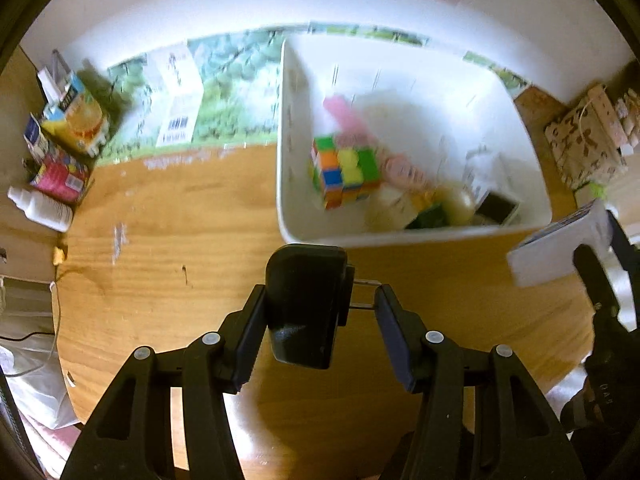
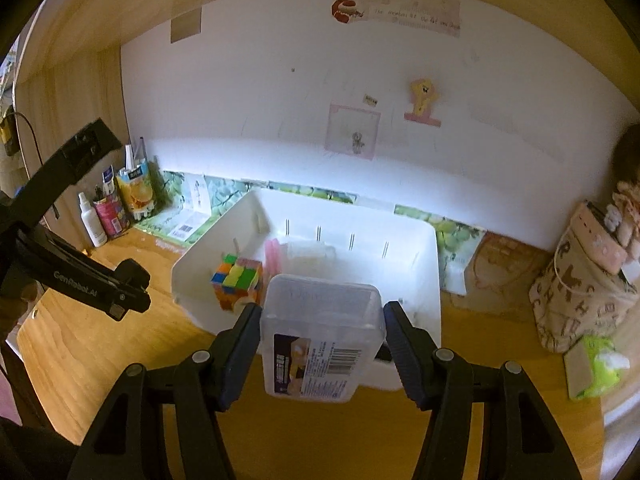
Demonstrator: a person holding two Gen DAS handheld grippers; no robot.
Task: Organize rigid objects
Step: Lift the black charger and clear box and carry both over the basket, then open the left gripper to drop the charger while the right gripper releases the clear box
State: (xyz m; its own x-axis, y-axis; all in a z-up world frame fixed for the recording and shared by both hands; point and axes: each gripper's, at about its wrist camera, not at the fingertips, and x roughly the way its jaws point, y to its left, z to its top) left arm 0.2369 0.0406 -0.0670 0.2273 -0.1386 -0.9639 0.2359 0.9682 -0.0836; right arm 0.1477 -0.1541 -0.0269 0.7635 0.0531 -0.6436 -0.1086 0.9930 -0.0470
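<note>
My left gripper (image 1: 316, 304) is shut on a black power adapter (image 1: 306, 304) with metal prongs, held above the wooden desk (image 1: 168, 240) just in front of the white bin (image 1: 288, 200). My right gripper (image 2: 322, 320) is shut on a clear plastic box (image 2: 320, 332) with a barcode label, held at the near rim of the white bin (image 2: 432, 280). In the bin lie a colourful puzzle cube (image 1: 344, 170), a pink item (image 1: 348, 116) and several other small things. The cube also shows in the right wrist view (image 2: 238, 280). The left gripper shows at the left of that view (image 2: 128, 296).
A juice carton (image 1: 76, 116), a pink can (image 1: 60, 178) and a white bottle (image 1: 40, 208) stand at the desk's back left. A patterned bag (image 2: 580, 288) and a green tissue pack (image 2: 596, 364) are at the right. A leafy mat (image 1: 224, 92) lies by the wall.
</note>
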